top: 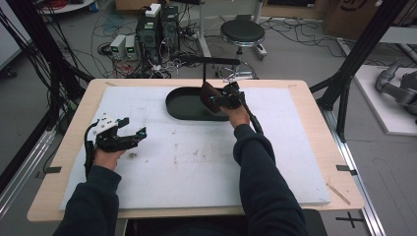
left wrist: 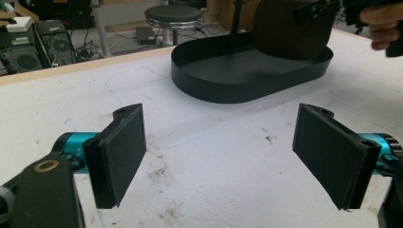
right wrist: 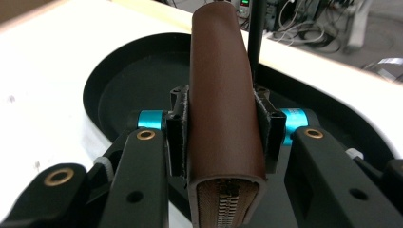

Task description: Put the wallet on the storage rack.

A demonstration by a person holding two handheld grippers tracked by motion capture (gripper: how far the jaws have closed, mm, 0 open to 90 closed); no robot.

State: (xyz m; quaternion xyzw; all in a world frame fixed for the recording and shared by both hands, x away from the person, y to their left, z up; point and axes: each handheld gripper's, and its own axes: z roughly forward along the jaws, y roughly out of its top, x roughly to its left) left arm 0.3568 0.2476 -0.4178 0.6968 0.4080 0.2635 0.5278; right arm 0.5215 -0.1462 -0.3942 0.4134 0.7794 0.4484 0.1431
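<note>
Closest to the lens in the right gripper view, a brown leather wallet [right wrist: 223, 95] with a zip along its near edge stands pinched between the fingers [right wrist: 177, 128] of the right gripper [right wrist: 223, 135], the pads pressing on its two broad faces. From above, that right gripper [top: 220, 98] holds the wallet [top: 206, 93] over the near right part of a black oval tray [top: 183, 105] that sits toward the far side of the table [top: 305, 167]. A thin black post [top: 204, 73] rises at the tray's far rim, just behind the wallet.

Whether the wallet's lower edge already rests on the tray floor cannot be told; in the left gripper view the wallet [left wrist: 290, 28] seems to sit low inside the tray [left wrist: 237, 80], close to its base.

The left gripper [top: 125, 135] hangs well apart, low over the white mat near the table's left side, its fingers [left wrist: 121, 154] spread wide with nothing between them.

The step in hand looks like placing the wallet into the tray. The next move, as I judge it, calls for lowering the wallet until it bears on the tray floor, keeping clear of the post and the rim, then spreading the fingers and drawing back without tipping it. Standing on a narrow edge, it may topple once released, so laying it flat would be safer.
</note>
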